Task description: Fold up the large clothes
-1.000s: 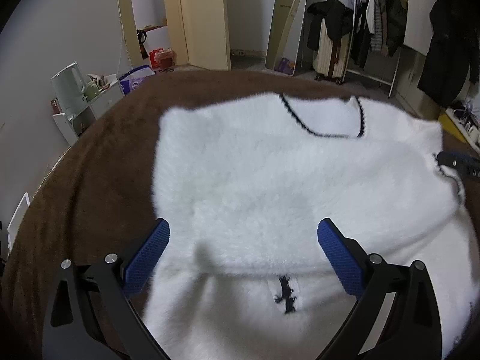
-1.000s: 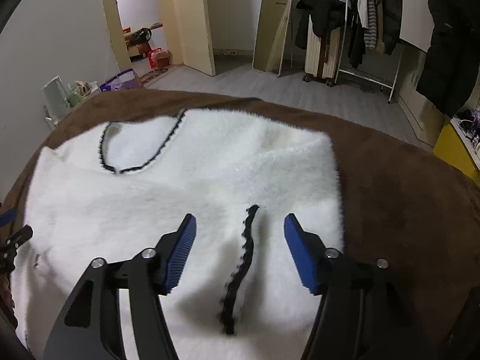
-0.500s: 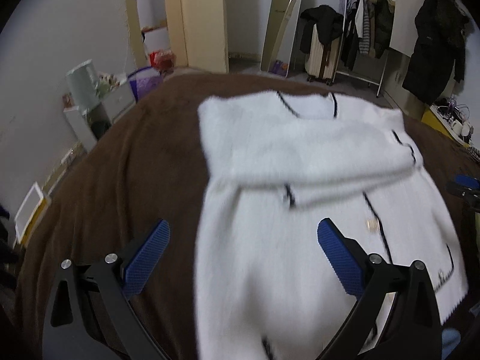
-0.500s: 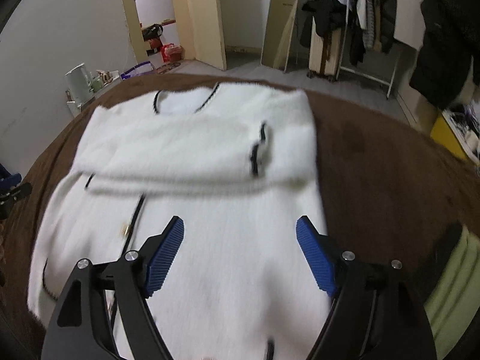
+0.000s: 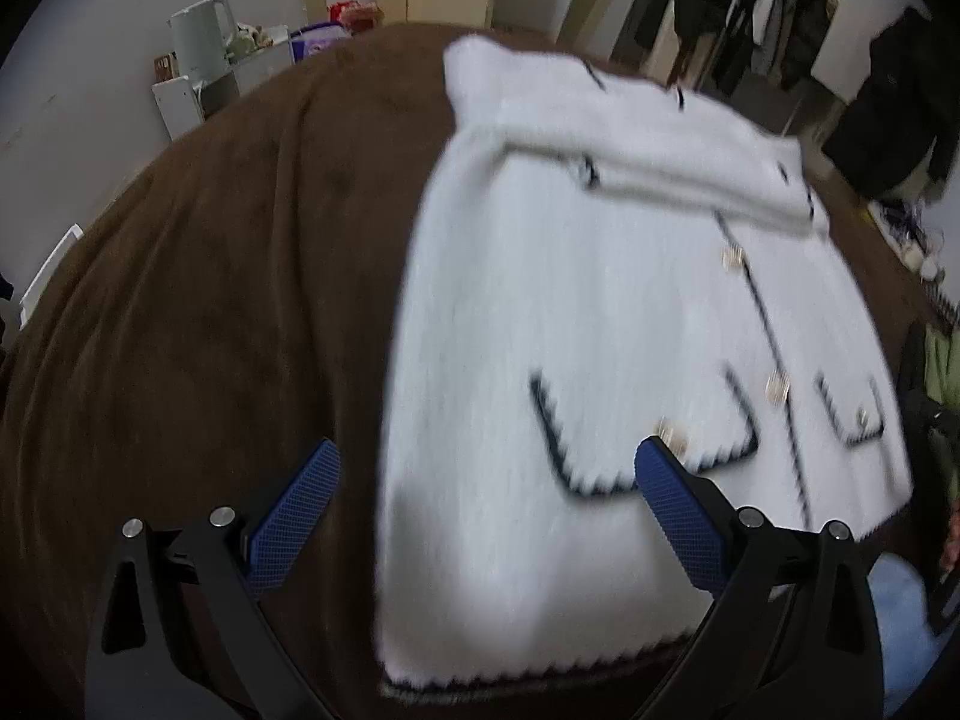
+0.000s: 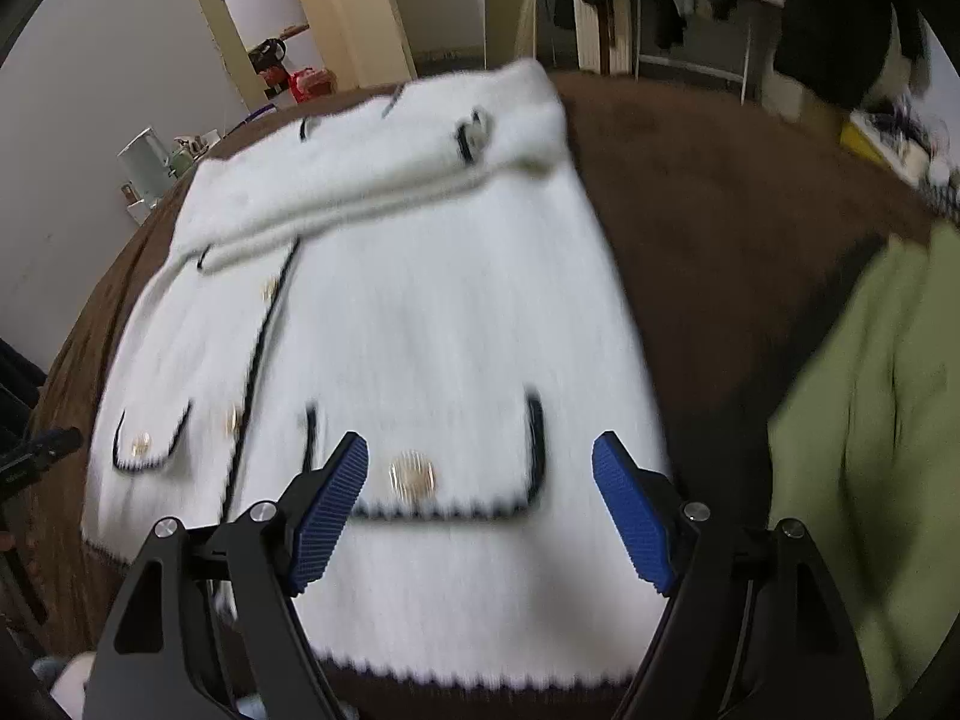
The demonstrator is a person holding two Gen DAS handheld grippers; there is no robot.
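Both our grippers, left [image 5: 486, 483] and right [image 6: 480, 477], hang wide open and empty above the white cardigan's [image 6: 420, 330] hem. We judge a shallow pinch there could catch only the top layer. The sleeves folded across its chest could then slide off.

A: What lies under the left gripper [image 5: 486, 489]?

B: A fluffy white cardigan with black trim and gold buttons [image 5: 606, 300], flat on a brown plush blanket [image 5: 198, 276]. Both sleeves are folded across its top.

A: And the jaws?

B: Wide apart, nothing between the 2 blue ribbed pads [image 5: 294, 519]. One hangs over the blanket, the other over a black-edged patch pocket [image 5: 642, 432].

A: Anything sharp?

B: No, the picture is blurred.
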